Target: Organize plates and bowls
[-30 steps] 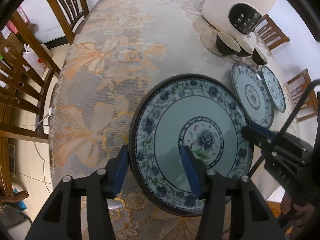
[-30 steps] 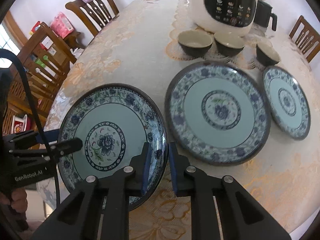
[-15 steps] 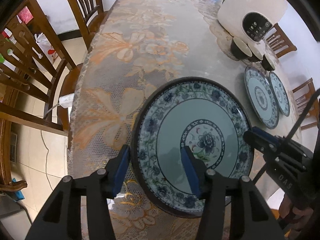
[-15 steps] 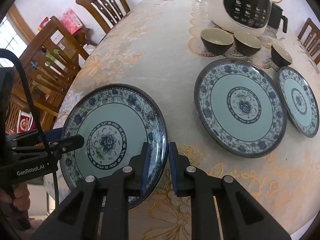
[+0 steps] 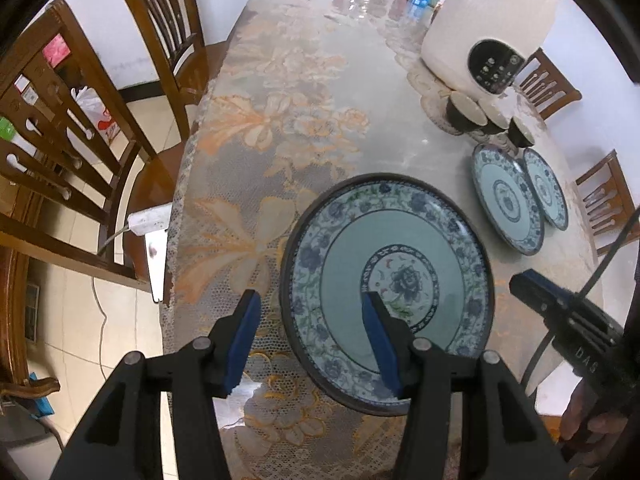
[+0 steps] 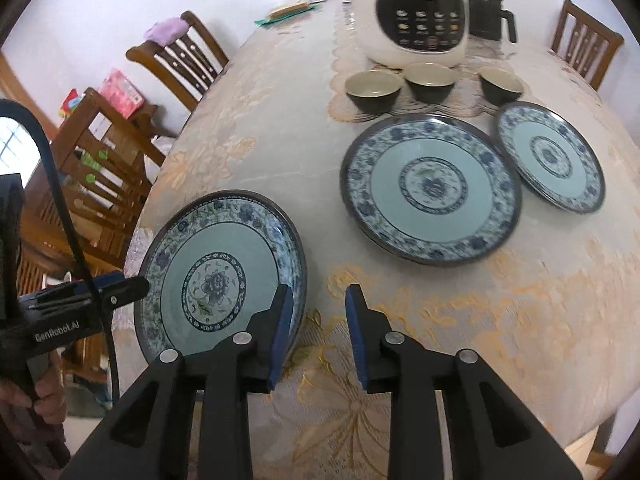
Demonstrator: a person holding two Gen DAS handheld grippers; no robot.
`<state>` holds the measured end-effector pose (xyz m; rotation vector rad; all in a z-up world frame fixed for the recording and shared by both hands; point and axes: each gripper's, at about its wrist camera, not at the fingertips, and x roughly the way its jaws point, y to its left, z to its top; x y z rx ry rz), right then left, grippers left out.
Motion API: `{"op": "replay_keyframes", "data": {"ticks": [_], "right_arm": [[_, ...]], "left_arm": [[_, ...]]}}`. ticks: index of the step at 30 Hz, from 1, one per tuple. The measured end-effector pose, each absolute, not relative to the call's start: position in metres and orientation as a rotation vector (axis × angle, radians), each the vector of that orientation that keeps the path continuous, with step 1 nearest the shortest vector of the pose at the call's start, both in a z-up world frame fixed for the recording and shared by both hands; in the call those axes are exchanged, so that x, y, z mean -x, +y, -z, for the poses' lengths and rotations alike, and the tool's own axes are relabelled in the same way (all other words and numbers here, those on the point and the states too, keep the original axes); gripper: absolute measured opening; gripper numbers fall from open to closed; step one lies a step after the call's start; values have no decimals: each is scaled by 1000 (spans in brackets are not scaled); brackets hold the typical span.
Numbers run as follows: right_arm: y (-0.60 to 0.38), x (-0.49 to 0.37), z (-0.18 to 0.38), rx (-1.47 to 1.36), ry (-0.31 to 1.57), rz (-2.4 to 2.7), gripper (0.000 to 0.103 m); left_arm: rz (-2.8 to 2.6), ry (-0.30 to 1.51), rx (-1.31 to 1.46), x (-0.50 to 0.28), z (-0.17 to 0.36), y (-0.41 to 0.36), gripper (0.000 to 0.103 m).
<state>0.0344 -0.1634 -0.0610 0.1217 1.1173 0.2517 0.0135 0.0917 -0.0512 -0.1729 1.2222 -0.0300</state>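
Near table's [image 6: 440, 320] front-left corner, right gripper [image 6: 316, 332] jaws opening off big plate [image 6: 224, 276], left gripper [image 5: 310, 336] open astride rim; plate's released.

Three blue-floral plates [image 6: 430, 188] lie flat on the table (one apart); three dark bowls [image 6: 374, 90] sit behind.

Readable text, two items.
1. "GenRobot.AI", white lettering on the black body of the left hand-held gripper [image 6: 120, 292], lower left of the right wrist frame.
2. "DAS", faint letters on the right hand-held gripper [image 5: 532, 284], lower right of the left wrist frame.
Cooker [image 6: 420, 12] panel markings: too small to read.
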Motion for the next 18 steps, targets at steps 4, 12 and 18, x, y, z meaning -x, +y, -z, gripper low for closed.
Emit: {"op": "replay_keyframes", "data": {"ticks": [4, 12, 18], "right_arm": [[-175, -25, 56, -133, 1106, -233, 28], [-210, -20, 48, -170, 1095, -173, 29], [-240, -29, 48, -206, 1088, -125, 29]], "left_arm": [[59, 1213, 159, -17, 45, 81, 55], [161, 1182, 106, -25, 32, 40, 55], [186, 1189, 73, -44, 31, 14, 55]]}}
